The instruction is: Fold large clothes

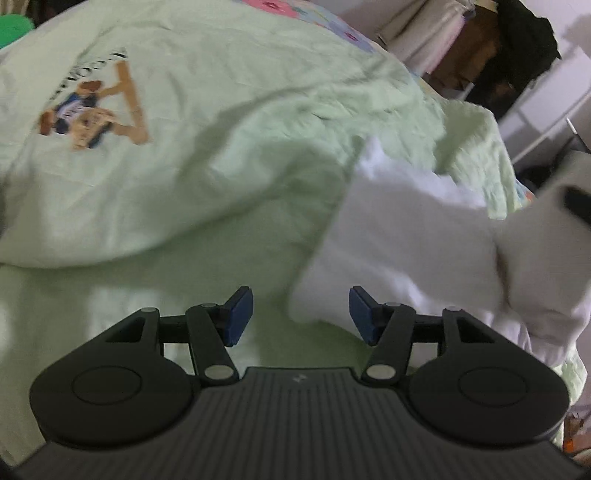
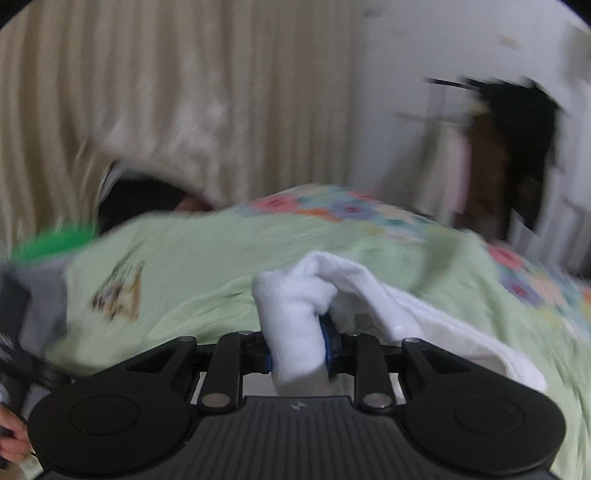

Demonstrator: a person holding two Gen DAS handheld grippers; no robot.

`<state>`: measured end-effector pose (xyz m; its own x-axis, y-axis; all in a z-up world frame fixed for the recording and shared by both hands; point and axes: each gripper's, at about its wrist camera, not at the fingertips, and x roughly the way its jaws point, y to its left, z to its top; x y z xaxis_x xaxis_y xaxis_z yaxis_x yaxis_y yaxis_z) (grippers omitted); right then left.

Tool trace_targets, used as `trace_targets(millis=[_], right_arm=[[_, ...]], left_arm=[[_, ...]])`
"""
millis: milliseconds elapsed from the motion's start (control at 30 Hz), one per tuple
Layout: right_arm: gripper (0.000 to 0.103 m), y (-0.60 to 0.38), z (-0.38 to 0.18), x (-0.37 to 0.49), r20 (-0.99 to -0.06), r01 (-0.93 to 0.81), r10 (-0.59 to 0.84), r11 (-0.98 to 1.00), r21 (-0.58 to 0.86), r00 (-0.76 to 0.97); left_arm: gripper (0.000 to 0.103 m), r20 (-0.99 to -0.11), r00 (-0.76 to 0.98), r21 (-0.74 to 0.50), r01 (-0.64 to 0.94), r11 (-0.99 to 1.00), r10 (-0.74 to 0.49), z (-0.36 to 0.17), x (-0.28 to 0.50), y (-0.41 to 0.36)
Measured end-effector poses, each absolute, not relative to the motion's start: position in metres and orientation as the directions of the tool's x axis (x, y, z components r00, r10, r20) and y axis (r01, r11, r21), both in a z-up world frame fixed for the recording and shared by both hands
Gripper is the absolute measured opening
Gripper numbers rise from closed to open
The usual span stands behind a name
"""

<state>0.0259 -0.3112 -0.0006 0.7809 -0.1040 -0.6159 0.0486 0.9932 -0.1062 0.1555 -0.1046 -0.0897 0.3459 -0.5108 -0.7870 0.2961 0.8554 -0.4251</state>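
Carrying a bunched white cloth (image 2: 295,325) over the green shirt (image 1: 207,122) spread on the bed, the right hand-held gripper (image 2: 298,350) is clamped on it, the left hand-held gripper (image 1: 301,317) held apart, empty.

A cream pleated curtain (image 2: 166,92) hangs behind the bed, a flowered quilt (image 2: 332,206) lies on it, dark clothes (image 1: 524,44) hang at a rack, and something bright green (image 1: 13,27) sits at the far left edge
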Motion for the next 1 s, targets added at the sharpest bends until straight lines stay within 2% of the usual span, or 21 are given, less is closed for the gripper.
trace_targets(millis=[67,133,200,267,333,400,467,600,667,833,967,1000], right_arm=[[0.029,-0.289,-0.038,0.060,-0.735,-0.010,-0.039,0.998,-0.062,0.678],[0.033,-0.273,-0.056,0.057,-0.800,-0.050,0.002,0.998,-0.035,0.600],[0.034,-0.270,-0.056,0.038,-0.791,-0.068,0.011,0.997,-0.038,0.612],[0.039,-0.277,-0.035,-0.003,-0.739,-0.076,0.034,0.997,-0.024,0.673],[0.061,-0.295,-0.012,-0.040,-0.679,-0.053,0.098,0.995,0.087,0.727],[0.070,-0.312,0.003,-0.069,-0.625,-0.018,0.145,0.979,0.205,0.767],[0.070,-0.331,0.016,-0.097,-0.609,0.057,0.127,0.960,0.273,0.783],[0.070,-0.339,0.018,-0.116,-0.603,0.107,0.021,0.979,0.175,0.797],[0.070,-0.335,0.011,-0.118,-0.624,0.121,-0.047,0.990,0.077,0.780],[0.075,-0.325,-0.015,-0.117,-0.649,0.168,-0.157,0.985,-0.045,0.745],[0.079,-0.324,-0.033,-0.109,-0.646,0.225,-0.195,0.974,-0.037,0.738],[0.083,-0.326,-0.038,-0.104,-0.644,0.245,-0.202,0.969,-0.024,0.738]], left_arm=[[0.058,-0.791,0.332,-0.437,0.280,0.855,-0.513,-0.097,0.158,-0.095],[0.059,-0.800,0.313,-0.446,0.261,0.856,-0.512,-0.107,0.161,-0.089],[0.059,-0.803,0.300,-0.459,0.240,0.856,-0.515,-0.117,0.165,-0.086],[0.059,-0.801,0.293,-0.476,0.217,0.852,-0.522,-0.125,0.168,-0.083],[0.061,-0.798,0.287,-0.486,0.212,0.848,-0.530,-0.128,0.169,-0.084],[0.062,-0.783,0.283,-0.509,0.221,0.832,-0.554,-0.123,0.166,-0.087],[0.066,-0.754,0.287,-0.542,0.236,0.806,-0.591,-0.115,0.163,-0.091],[0.079,-0.693,0.302,-0.593,0.277,0.756,-0.654,-0.096,0.162,-0.104],[0.087,-0.673,0.298,-0.615,0.283,0.736,-0.677,-0.089,0.163,-0.110],[0.096,-0.661,0.200,-0.668,0.282,0.689,-0.723,-0.091,0.167,-0.142],[0.099,-0.682,0.147,-0.684,0.218,0.696,-0.716,-0.108,0.170,-0.165],[0.097,-0.683,0.145,-0.687,0.204,0.697,-0.716,-0.113,0.170,-0.173]])
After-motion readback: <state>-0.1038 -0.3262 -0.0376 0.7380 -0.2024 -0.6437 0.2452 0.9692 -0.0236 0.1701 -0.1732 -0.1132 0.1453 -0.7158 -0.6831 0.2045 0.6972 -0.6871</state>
